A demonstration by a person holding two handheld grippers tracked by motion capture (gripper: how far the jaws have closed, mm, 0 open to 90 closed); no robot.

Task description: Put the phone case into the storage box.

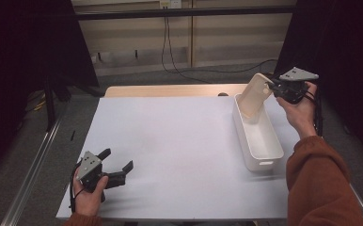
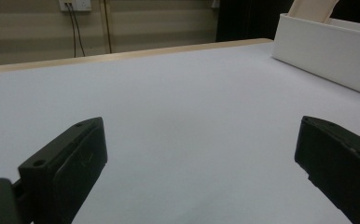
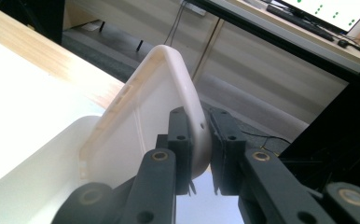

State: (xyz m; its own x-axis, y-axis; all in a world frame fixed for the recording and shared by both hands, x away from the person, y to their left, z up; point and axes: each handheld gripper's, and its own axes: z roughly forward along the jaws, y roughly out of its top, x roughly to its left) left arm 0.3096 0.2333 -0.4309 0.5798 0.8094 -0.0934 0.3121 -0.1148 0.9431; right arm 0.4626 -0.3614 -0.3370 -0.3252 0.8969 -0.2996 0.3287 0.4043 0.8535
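A long white bin (image 1: 257,136) lies lengthwise at the right side of the white table (image 1: 170,141). My right gripper (image 1: 272,87) is shut on the rim of a smaller cream-white tray (image 1: 255,96), held tilted with its lower end inside the bin's far end. In the right gripper view the jaws pinch the tray's rim (image 3: 187,107) above the bin (image 3: 38,177). My left gripper (image 1: 118,165) rests near the table's front left corner, open, with nothing between its fingers (image 2: 66,163). The bin's wall (image 2: 327,51) stands far right in the left gripper view.
A wooden strip (image 1: 170,90) runs along the table's far edge. Cables (image 1: 170,52) hang down the back wall to the floor. Dark curtains (image 1: 24,70) stand at both sides, and a metal rail (image 1: 34,165) runs along the left.
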